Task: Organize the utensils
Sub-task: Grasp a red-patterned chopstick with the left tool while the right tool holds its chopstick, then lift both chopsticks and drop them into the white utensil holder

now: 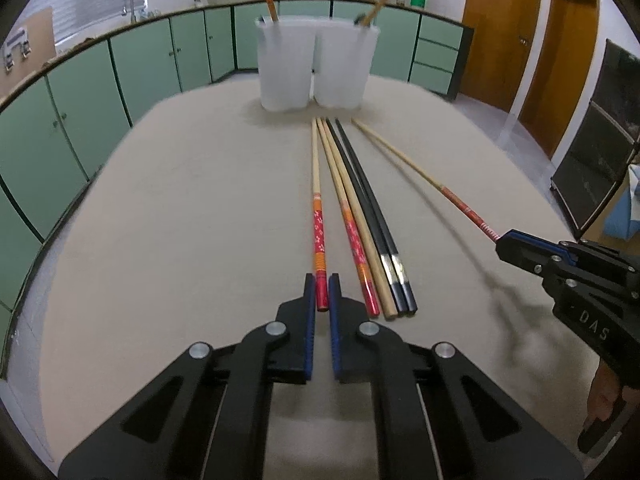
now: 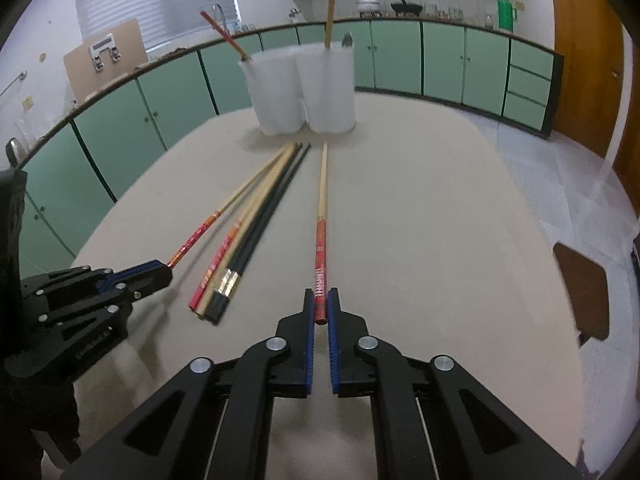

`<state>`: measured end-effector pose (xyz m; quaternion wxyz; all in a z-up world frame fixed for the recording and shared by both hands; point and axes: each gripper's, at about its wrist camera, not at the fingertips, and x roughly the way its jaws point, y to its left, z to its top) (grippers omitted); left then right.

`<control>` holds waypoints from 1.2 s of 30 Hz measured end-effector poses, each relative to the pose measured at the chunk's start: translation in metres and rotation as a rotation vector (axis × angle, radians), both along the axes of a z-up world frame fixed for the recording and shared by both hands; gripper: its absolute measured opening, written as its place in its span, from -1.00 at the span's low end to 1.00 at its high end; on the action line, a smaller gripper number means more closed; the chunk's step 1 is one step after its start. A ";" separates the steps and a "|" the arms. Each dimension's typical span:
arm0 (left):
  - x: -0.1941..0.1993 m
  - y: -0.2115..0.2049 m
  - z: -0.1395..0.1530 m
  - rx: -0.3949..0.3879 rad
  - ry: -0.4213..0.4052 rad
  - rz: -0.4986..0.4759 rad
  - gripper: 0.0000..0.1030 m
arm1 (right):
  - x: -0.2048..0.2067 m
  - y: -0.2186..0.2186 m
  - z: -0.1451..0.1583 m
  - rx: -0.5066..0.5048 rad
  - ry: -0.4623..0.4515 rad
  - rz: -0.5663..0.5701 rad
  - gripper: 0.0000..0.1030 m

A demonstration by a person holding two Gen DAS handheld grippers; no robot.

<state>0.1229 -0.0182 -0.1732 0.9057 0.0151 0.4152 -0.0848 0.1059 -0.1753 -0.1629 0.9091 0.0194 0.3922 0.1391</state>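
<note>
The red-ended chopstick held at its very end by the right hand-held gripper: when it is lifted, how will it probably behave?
The chopstick is long, thin and straight, so probably stiff and light. The right hand-held gripper grips only its end, so the far tip may droop or swing. It looks round and glossy, so it might slip or roll on the table if dropped.

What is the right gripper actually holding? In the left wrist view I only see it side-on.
Observer: The right gripper is closed on the red printed end of a lone chopstick. The chopstick's tip points at the right-hand white cup.
Operator: Anything off the table's right side?
Observer: Yes, a brown chair seat sits just past the table edge.
</note>
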 end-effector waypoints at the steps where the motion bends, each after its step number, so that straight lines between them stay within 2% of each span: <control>1: -0.002 0.002 0.005 -0.002 -0.012 0.002 -0.90 | -0.001 0.000 0.005 0.000 -0.011 0.004 -0.88; 12: -0.005 0.010 0.073 -0.005 -0.172 -0.004 -0.90 | -0.008 -0.002 0.066 0.039 -0.131 0.037 -0.88; 22: 0.005 0.014 0.128 -0.031 -0.302 -0.026 -0.90 | 0.007 -0.008 0.124 0.099 -0.212 0.060 -0.88; 27: 0.012 0.016 0.152 -0.037 -0.347 -0.045 -0.90 | 0.021 -0.012 0.155 0.127 -0.236 0.095 -0.88; 36: 0.019 0.015 0.189 -0.048 -0.404 -0.086 -0.91 | 0.052 -0.011 0.198 0.119 -0.254 0.165 -0.89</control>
